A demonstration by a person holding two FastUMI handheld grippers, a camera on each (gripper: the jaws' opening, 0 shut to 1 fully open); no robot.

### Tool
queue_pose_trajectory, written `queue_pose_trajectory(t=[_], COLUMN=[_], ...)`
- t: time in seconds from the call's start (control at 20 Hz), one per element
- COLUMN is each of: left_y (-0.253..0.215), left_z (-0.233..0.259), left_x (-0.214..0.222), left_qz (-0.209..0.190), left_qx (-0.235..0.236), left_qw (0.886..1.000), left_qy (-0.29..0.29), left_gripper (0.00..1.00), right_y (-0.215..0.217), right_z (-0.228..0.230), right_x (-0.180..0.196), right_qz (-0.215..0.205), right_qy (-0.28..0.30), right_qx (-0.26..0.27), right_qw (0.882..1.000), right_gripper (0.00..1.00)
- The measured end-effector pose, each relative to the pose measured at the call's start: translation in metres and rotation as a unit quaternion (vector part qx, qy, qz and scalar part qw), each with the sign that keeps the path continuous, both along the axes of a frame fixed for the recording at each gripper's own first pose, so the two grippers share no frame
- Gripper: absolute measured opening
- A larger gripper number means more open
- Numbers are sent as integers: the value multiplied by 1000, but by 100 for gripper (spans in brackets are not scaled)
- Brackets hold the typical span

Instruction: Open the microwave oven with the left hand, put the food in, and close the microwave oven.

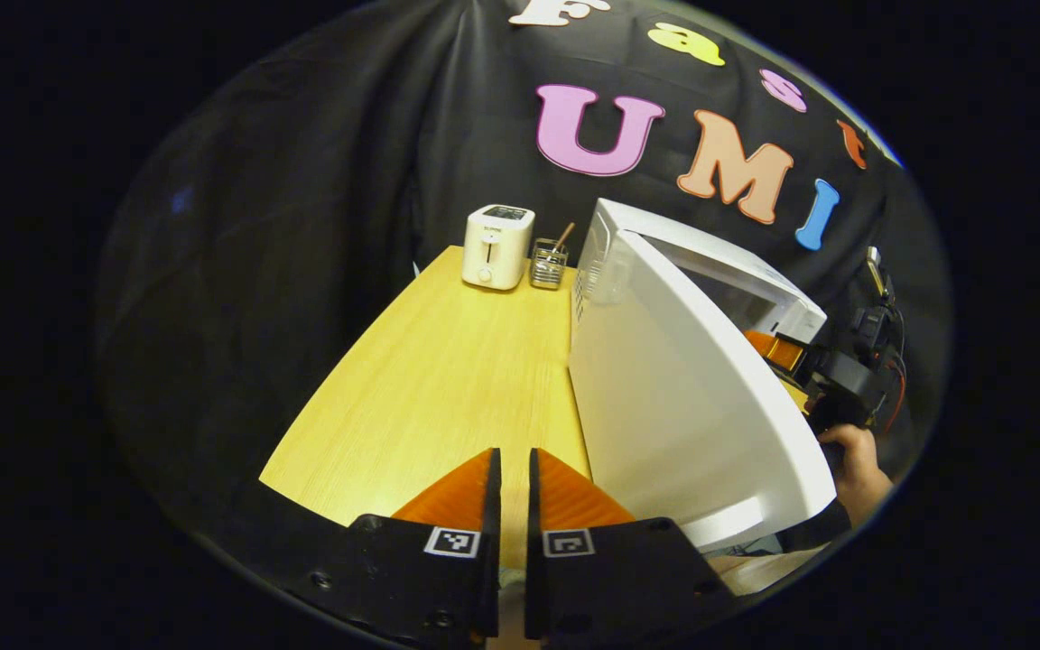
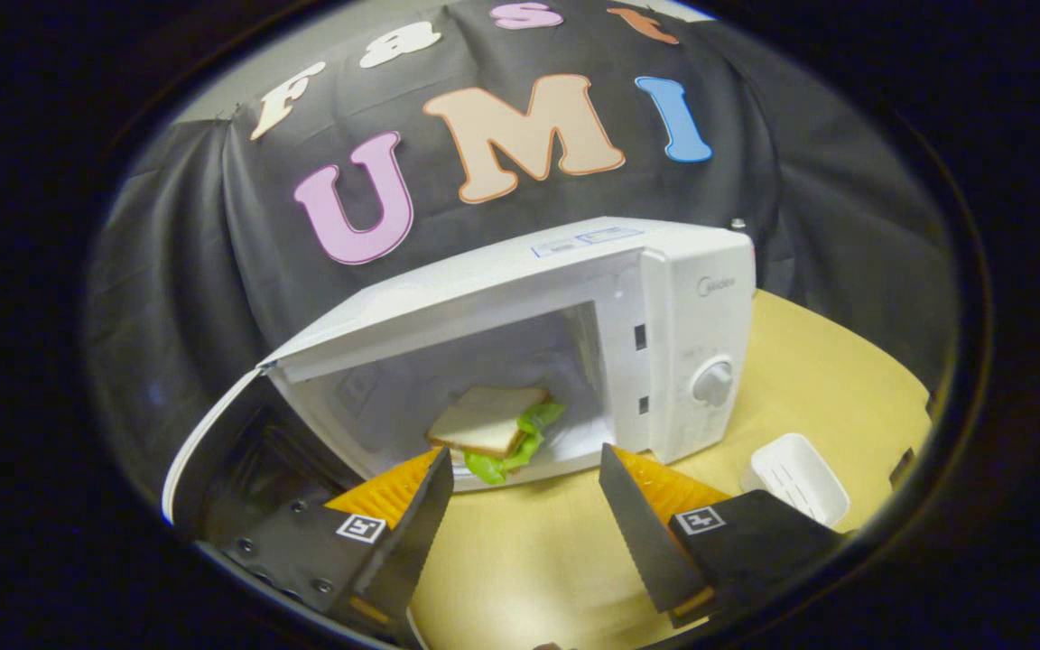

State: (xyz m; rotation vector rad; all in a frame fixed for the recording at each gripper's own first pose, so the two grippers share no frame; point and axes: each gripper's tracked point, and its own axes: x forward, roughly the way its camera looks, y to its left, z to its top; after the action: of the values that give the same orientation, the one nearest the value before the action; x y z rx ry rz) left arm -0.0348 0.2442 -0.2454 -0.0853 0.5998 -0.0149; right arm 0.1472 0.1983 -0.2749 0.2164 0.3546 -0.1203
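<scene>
In the left gripper view, our left gripper (image 1: 514, 469) at bottom centre has its fingers almost together, holding nothing, beside the white microwave oven's (image 1: 691, 298) open door (image 1: 691, 406). In the right gripper view, our right gripper (image 2: 524, 483) stands wide apart and empty at the bottom; the white-bread sandwich with green lettuce (image 2: 493, 429) lies inside the oven, frame centre.

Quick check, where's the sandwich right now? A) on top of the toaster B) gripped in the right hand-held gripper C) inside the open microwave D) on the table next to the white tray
C: in the right gripper view the sandwich lies inside the cavity of the microwave, whose door stands open, while the right hand-held gripper sits open and empty in front of it.
</scene>
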Motion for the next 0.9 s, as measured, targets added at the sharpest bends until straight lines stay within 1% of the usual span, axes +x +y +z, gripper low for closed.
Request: queue_pose_trajectory(t=[0.05, 0.1, 0.2, 0.3, 0.35, 0.5, 0.65, 0.75, 0.9], left_y=[-1, -4, -20, -26, -33, -51, -68, -75, -94], left_z=[1, 2, 1, -2, -1, -2, -2, -1, -4], left_x=[1, 1, -4, -5, -5, -3, -2, 2, 3], left_qz=[-5, -13, -35, -52, -62, -93, -121, -132, -146], left_qx=[6, 5, -12, -10, -12, -12, -15, -14, -29], left_qw=[1000, 1000, 999, 999, 998, 996, 992, 991, 989], left_qy=[-5, -10, -7, -7, -8, -9, -10, -11, -4], left_gripper=[3, 1, 1, 0, 0, 0, 0, 0, 0], right_y=[-4, -9, -15, -16, -18, -27, -36, -43, -55], right_z=[6, 10, 14, 15, 16, 17, 21, 22, 27], right_x=[-11, -22, -44, -67, -77, -103, -119, -129, -140], right_qz=[-4, -10, -19, -24, -27, -38, -43, -48, -55], right_qy=[-3, -4, 2, 8, 11, 17, 20, 23, 24], right_qx=[-1, -2, 6, 9, 8, 5, 3, -10, -16], right_qw=[1000, 1000, 1000, 1000, 1000, 999, 999, 999, 998], right_gripper=[99, 99, 99, 99, 91, 91, 91, 91, 92])
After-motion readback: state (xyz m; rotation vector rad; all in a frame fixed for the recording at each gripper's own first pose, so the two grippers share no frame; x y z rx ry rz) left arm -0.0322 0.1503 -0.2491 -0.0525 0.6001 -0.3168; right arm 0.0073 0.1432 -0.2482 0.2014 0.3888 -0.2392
